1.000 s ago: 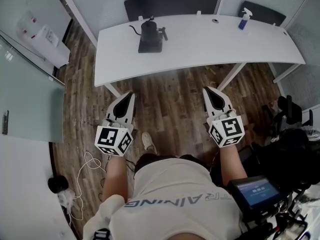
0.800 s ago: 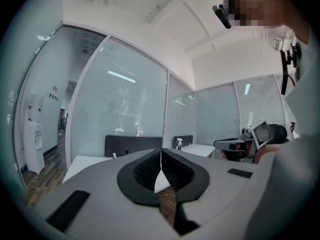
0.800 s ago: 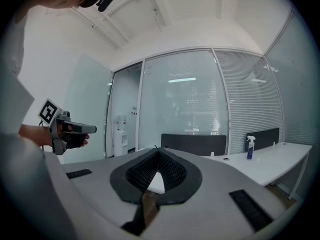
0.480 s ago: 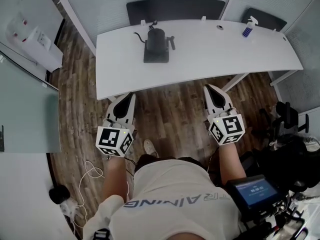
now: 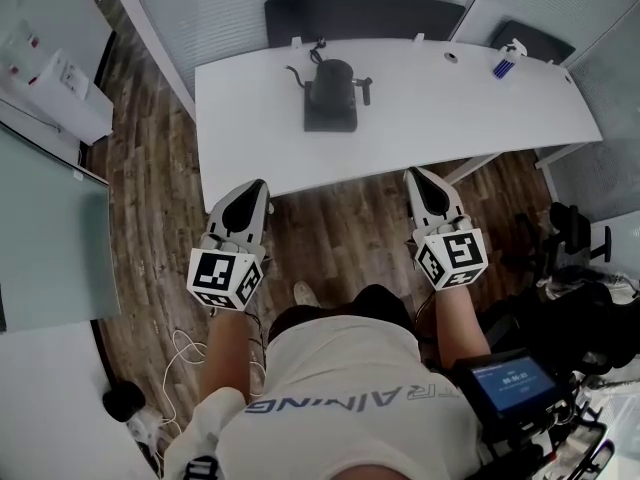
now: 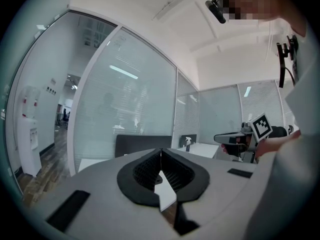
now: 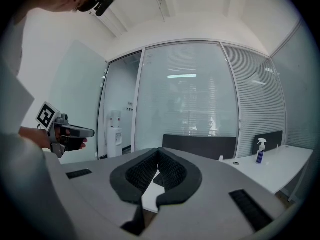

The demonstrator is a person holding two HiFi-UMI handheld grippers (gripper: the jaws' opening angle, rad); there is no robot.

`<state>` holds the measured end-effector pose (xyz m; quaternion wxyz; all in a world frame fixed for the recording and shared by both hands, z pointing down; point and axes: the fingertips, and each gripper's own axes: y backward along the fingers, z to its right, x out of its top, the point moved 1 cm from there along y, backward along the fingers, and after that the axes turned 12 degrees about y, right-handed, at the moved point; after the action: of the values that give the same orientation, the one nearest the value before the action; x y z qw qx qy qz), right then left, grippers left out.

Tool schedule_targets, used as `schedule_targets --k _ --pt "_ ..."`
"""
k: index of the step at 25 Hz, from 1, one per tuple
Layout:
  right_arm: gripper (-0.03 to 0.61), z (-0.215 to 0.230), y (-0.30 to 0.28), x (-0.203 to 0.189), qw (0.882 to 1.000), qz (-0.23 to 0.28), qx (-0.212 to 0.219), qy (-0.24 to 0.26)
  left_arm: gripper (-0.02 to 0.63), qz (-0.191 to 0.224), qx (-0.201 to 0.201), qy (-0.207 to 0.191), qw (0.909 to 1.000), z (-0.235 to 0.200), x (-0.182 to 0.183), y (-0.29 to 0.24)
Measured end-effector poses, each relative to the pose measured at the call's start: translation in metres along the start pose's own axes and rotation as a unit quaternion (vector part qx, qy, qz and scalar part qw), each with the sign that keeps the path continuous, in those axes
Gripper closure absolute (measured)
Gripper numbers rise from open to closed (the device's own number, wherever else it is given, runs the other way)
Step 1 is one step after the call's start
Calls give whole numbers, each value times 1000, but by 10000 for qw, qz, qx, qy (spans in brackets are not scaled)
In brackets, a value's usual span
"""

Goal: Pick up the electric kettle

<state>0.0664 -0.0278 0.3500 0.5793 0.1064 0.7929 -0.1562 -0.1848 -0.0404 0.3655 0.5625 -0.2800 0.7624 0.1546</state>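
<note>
Kettle [image 5: 332, 80] sits on its black base [image 5: 330, 120] in the far half of the white counter [image 5: 450, 118], left of centre, spout pointing left and handle right, untouched. Left claw [image 5: 255, 190] and right claw [image 5: 417, 178] each have jaws pressed together with nothing between them, held at the counter's near edge above the wood floor [image 5: 340, 228], well apart from the kettle. Task looks barely begun: reaching in, spreading a claw, closing on the handle and lifting off the base are all left.
</note>
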Motion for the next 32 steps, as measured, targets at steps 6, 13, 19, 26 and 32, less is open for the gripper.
schedule_targets --k 6,13,19,26,32 --pt "568 -1 -31 6 10000 -46 -57 20 594 -14 -41 38 10000 -28 7 -12" --pt "568 30 -85 -7 9999 17 21 -108 594 -85 9 -7 10000 -50 17 -69" --pt "568 33 -89 -2 9998 149 25 -107 594 19 28 -82 10000 -47 27 -68" --pt "568 120 -152 -34 9995 102 191 -239 594 -70 239 -13 9997 -46 28 -173" --pt "568 189 -189 -53 9989 165 310 -296 594 -47 511 16 9987 -35 33 -241"
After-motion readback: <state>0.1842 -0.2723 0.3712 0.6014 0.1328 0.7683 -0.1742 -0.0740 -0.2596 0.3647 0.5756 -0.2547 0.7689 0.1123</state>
